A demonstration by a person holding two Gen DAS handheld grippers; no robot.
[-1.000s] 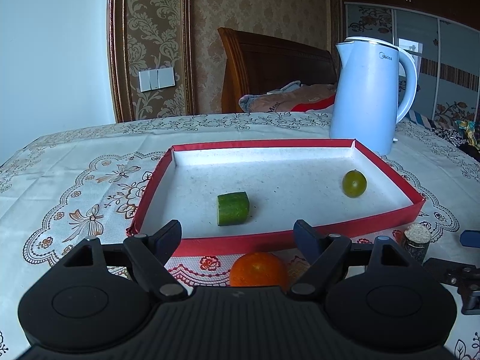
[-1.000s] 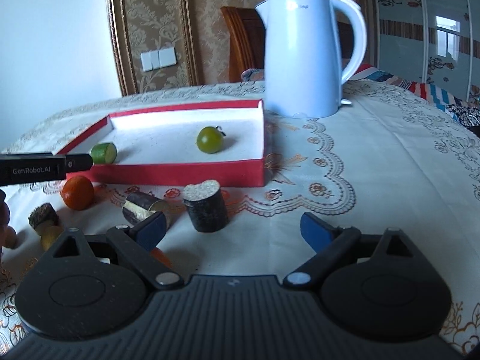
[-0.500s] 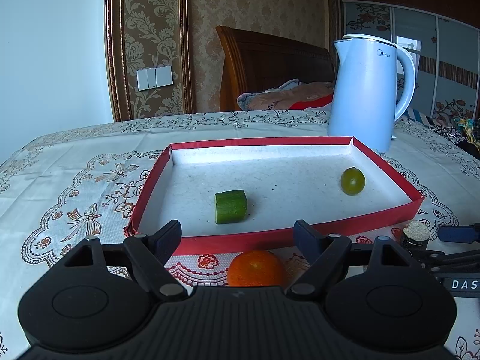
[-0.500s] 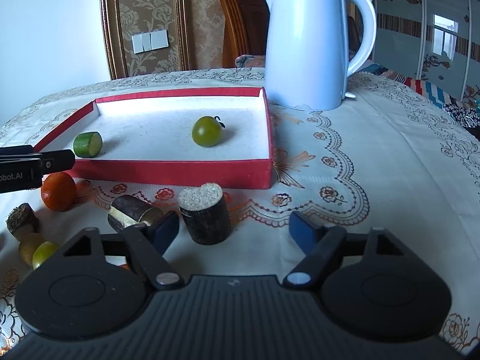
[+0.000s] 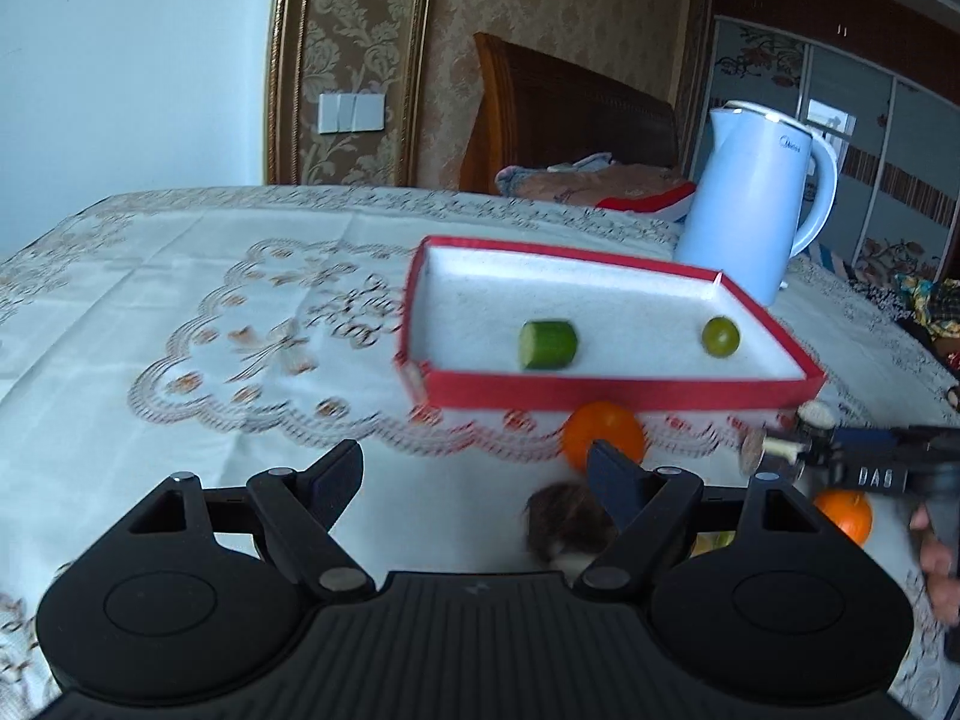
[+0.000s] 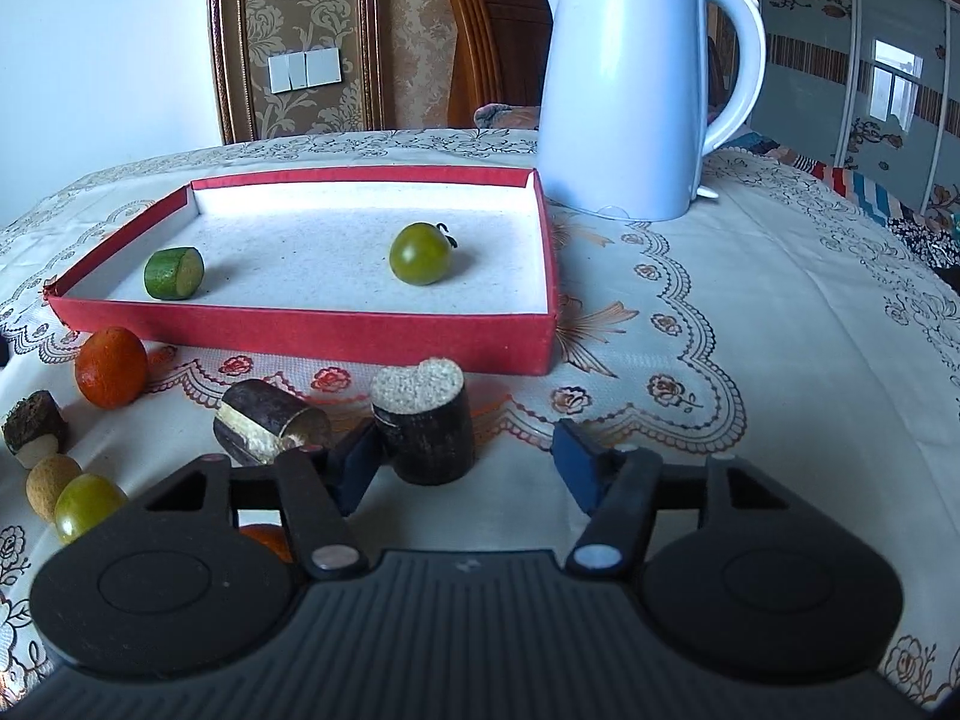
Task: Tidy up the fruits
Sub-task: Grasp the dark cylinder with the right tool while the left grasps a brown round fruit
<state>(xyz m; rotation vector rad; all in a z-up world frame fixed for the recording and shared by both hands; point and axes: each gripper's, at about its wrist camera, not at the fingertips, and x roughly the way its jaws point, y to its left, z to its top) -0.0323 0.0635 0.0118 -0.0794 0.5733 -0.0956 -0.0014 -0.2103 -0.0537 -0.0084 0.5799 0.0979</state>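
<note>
In the red tray [image 6: 300, 336] lie a cucumber piece [image 6: 174, 273] and a green tomato [image 6: 420, 254]. In front of it, an upright dark cane stub [image 6: 426, 426] stands between the fingers of my right gripper [image 6: 465, 450]. The jaws are closing; the left pad is at the stub and the right pad is still apart. An orange [image 6: 111, 366] and a lying dark stub [image 6: 270, 420] sit to the left. My left gripper [image 5: 474, 462] is open over bare cloth, with the tray [image 5: 600, 387] and the orange [image 5: 603, 432] to its right.
A white kettle [image 6: 642, 84] stands behind the tray's right corner. Small fruits lie at the left: a dark piece [image 6: 33, 426], a longan [image 6: 51, 477] and a green grape [image 6: 87, 504]. A hand [image 5: 936, 564] holds the right gripper. Patterned cloth covers the table.
The right jaws have narrowed around the upright stub, and the gripper has come closer to it. The left gripper has swung away to the left, so the tray now sits right in its view.
</note>
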